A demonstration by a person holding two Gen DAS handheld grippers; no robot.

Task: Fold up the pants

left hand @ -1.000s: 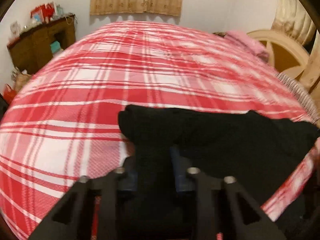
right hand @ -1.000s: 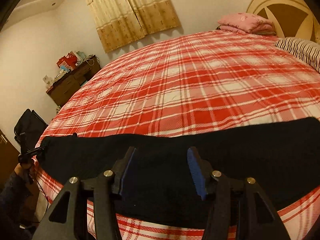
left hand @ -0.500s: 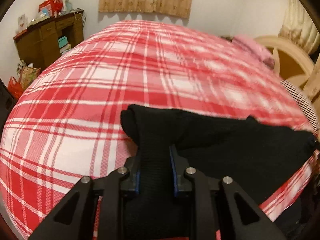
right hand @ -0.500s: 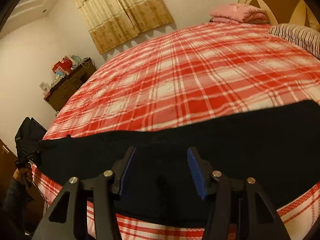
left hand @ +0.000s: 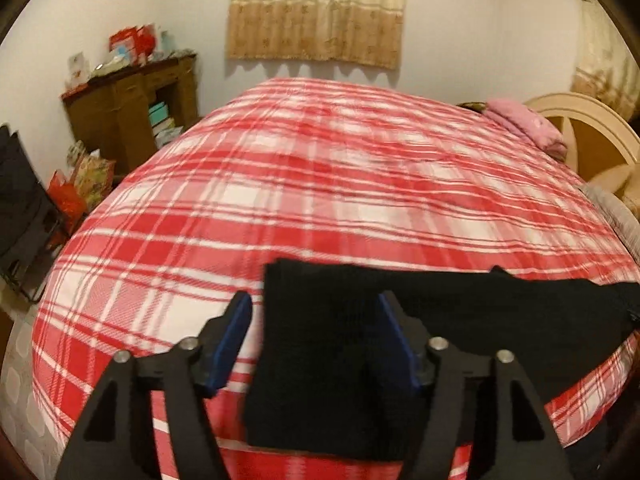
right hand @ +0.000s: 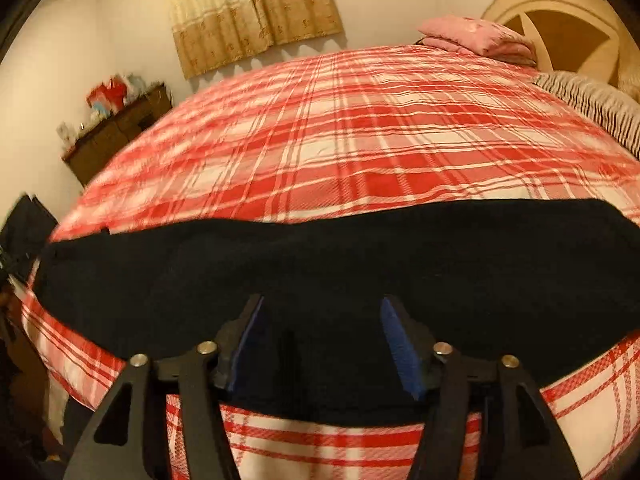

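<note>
The black pants lie stretched along the near edge of the red plaid bed. In the left wrist view their left end is folded into a narrow strip that hangs over the bed edge. My left gripper is open, its blue pads straddling that strip without pinching it. In the right wrist view the pants form a wide dark band across the bed. My right gripper is open and hovers over the pants' near edge.
A wooden cabinet with clutter stands at the back left, with bags on the floor beside it. A pink folded blanket, a striped pillow and a cream headboard are at the right. A black rack stands far left.
My left gripper was shut on the pants' end half a second ago; it has opened and let go, and the end lies on the bed. The right gripper stayed open over the pants.
</note>
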